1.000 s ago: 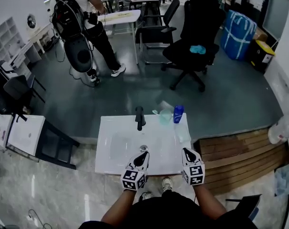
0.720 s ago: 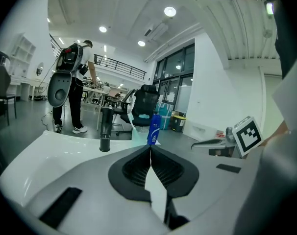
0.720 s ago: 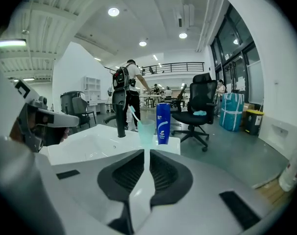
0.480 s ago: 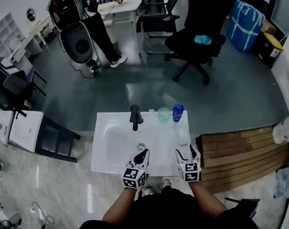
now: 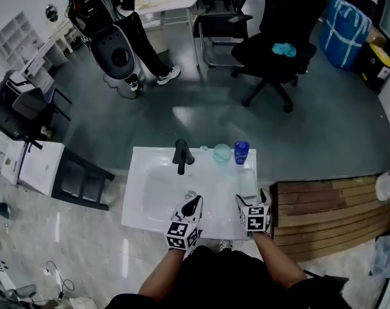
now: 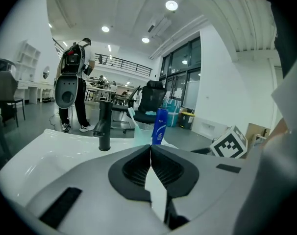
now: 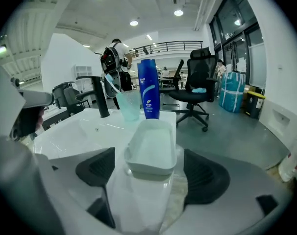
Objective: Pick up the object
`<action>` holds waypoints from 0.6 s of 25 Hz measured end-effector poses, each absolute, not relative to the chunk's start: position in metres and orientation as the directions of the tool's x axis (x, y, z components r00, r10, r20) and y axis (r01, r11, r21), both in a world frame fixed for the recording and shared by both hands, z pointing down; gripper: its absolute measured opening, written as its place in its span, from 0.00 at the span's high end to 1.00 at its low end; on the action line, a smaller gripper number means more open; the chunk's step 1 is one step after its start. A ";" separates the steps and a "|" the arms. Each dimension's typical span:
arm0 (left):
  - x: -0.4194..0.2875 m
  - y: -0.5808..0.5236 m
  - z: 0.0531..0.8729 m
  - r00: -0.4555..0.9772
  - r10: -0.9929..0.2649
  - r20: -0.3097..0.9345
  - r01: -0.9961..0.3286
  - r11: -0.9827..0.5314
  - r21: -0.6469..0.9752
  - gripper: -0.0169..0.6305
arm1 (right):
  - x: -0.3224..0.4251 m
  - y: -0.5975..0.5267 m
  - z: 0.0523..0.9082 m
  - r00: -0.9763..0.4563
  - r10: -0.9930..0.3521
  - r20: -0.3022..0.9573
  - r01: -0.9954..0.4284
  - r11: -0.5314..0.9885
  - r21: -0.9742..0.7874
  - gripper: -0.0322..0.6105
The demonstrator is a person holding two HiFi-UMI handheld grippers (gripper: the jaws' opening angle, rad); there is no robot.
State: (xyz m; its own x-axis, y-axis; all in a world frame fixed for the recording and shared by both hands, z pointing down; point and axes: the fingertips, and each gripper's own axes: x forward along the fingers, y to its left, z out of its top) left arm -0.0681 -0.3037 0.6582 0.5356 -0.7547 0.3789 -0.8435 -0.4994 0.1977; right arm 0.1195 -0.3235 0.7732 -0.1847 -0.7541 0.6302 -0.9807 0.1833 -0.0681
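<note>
Office floor and swivel chairs spread out behind a white ceramic washbasin (image 5: 138,195). On its right-hand rim lies the shallow white rectangular soap dish (image 7: 151,148) that I take to be the object, just in front of a blue plastic bottle (image 7: 148,89) and a pale green translucent cup (image 7: 129,104). My right gripper (image 5: 251,201) has just been opening its jaws; they now stand wide, with the near end of the dish in the gap between them and neither pad touching it. My left gripper (image 6: 150,148) is pressed together on nothing, low over the front of the bowl. To do this well I would slide the right one forward until the pads flank the dish's long sides, keep them square to its walls, and stop short of the bottle. The dish looks slick, so I would close firmly under the flared lip and lift straight up.
</note>
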 end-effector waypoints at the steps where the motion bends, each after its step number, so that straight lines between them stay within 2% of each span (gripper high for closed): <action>1: -0.067 -0.304 0.659 0.533 -0.755 0.383 -0.845 -0.498 0.194 0.94 | 0.119 -0.327 0.777 -0.189 -0.752 0.631 -0.980 0.188 -0.070 0.31; 15: -0.067 -0.305 0.659 0.509 -0.755 0.415 -0.858 -0.486 0.167 0.94 | 0.111 -0.336 0.787 -0.223 -0.706 0.673 -0.970 0.230 -0.080 0.33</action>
State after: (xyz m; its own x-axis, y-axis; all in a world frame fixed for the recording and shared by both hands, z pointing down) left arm -0.0673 -0.3047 0.6594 0.5088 -0.7545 0.4146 -0.8576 -0.4863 0.1674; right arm 0.1108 -0.3357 0.7875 -0.2226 -0.7057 0.6726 -0.9699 0.2302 -0.0795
